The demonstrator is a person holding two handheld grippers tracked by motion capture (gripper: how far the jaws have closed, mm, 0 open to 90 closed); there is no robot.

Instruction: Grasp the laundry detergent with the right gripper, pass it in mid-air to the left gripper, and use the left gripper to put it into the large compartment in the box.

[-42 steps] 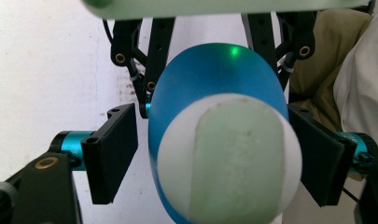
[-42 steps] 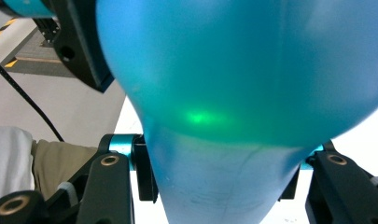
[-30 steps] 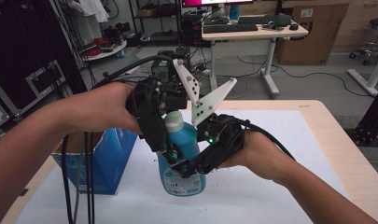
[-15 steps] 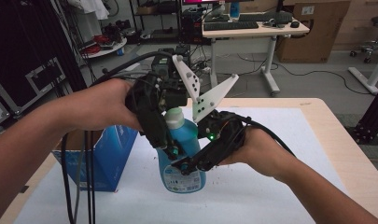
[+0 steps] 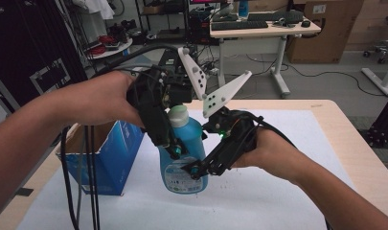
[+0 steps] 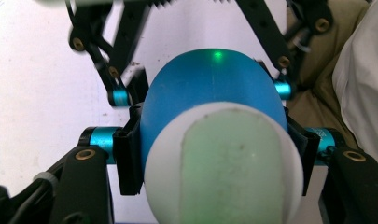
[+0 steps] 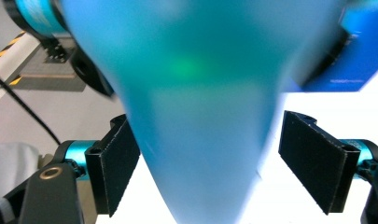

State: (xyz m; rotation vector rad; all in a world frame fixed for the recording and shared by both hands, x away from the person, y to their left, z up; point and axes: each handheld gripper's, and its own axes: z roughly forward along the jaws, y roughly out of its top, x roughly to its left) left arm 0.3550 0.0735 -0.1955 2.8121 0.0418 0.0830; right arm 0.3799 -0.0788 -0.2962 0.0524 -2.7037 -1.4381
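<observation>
Blue bottle (image 5: 184,153) upright just right of the blue box (image 5: 105,158), white cap (image 5: 178,115) up. Clamped at the shoulder by the left gripper (image 5: 175,149) from above. Flanked by the right gripper (image 5: 194,168), pads (image 7: 312,156) just opened, off its sides.

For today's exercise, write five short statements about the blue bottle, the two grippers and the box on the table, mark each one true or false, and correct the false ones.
1. The left gripper is clamped on the blue bottle. True.
2. The right gripper squeezes the bottle. False: its pads stand apart from it; the jaws have just been opening.
3. The bottle's cap is red. False: it is pale green-white.
4. A blue cardboard box stands beside the bottle on the person's left. True.
5. The bottle lies flat on the table. False: it is upright.
</observation>
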